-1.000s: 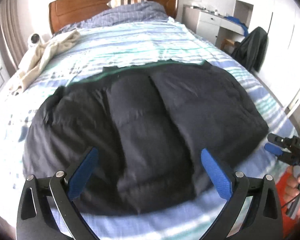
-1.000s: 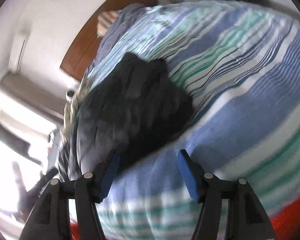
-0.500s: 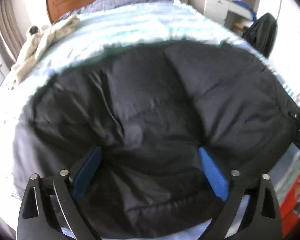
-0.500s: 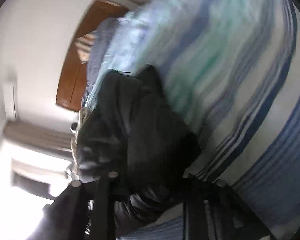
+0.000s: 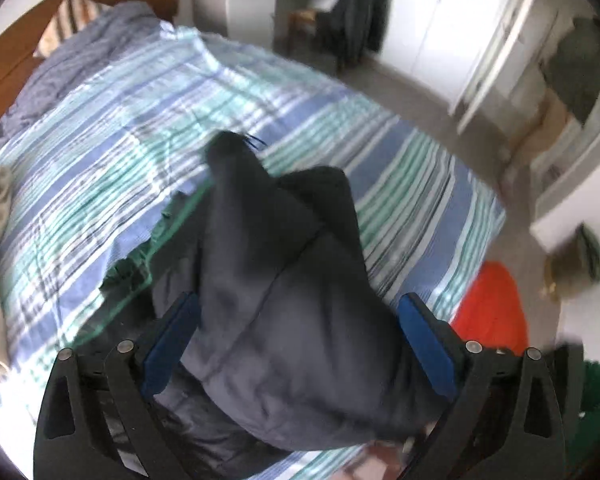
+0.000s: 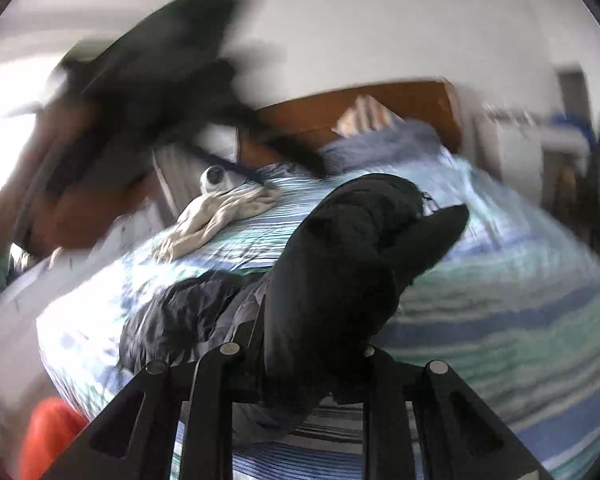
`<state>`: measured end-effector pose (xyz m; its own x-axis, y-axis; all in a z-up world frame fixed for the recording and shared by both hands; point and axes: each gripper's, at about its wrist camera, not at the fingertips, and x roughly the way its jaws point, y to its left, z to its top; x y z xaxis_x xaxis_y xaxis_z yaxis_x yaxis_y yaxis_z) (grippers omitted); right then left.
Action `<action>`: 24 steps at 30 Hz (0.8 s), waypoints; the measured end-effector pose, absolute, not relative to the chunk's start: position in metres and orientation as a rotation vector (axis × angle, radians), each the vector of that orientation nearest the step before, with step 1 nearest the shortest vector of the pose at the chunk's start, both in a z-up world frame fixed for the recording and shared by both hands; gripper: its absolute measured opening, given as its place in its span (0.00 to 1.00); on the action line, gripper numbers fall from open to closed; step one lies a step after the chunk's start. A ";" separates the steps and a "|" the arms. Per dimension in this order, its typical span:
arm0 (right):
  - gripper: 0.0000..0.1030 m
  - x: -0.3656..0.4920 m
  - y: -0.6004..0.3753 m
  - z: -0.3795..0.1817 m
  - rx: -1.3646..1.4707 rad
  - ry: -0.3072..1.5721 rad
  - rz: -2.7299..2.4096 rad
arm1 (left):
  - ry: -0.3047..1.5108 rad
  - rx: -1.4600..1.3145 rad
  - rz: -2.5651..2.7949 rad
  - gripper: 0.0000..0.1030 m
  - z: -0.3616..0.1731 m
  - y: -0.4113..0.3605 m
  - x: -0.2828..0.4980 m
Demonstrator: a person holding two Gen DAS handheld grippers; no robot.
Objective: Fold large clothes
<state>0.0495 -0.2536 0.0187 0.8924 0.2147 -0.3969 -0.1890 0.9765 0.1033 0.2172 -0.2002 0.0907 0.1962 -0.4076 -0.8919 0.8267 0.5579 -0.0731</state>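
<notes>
The dark padded jacket [image 5: 292, 320] is bunched up and partly raised off the bed [image 5: 112, 128], which is covered with a blue, green and white striped sheet. In the left wrist view the left hand-held gripper [image 5: 296, 344] has its blue pads [image 5: 172, 340] set wide apart, with a thick fold of the jacket bulging between them; whether the pads press on the cloth cannot be told. In the right wrist view the right hand-held gripper [image 6: 300, 356] has its jaws drawn close together, having just been closing, and a black bundle of the jacket [image 6: 340, 280] is clamped between them and stands up ahead of the camera. A cream cloth [image 6: 220, 216] lies near the wooden headboard [image 6: 380, 108]. An orange mat [image 5: 492, 312] lies on the floor beside the bed.
</notes>
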 end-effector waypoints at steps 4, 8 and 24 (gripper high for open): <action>0.21 0.046 -0.218 0.024 -0.138 0.398 0.238 | 1.088 0.616 -0.801 0.96 0.084 -0.211 0.213; 0.21 0.040 -0.184 0.026 -0.285 0.376 0.270 | 1.005 0.827 -0.656 0.87 0.069 -0.216 0.200; 0.41 0.074 -0.253 0.033 0.190 0.542 0.434 | 1.089 0.292 -0.512 0.34 0.047 0.017 0.286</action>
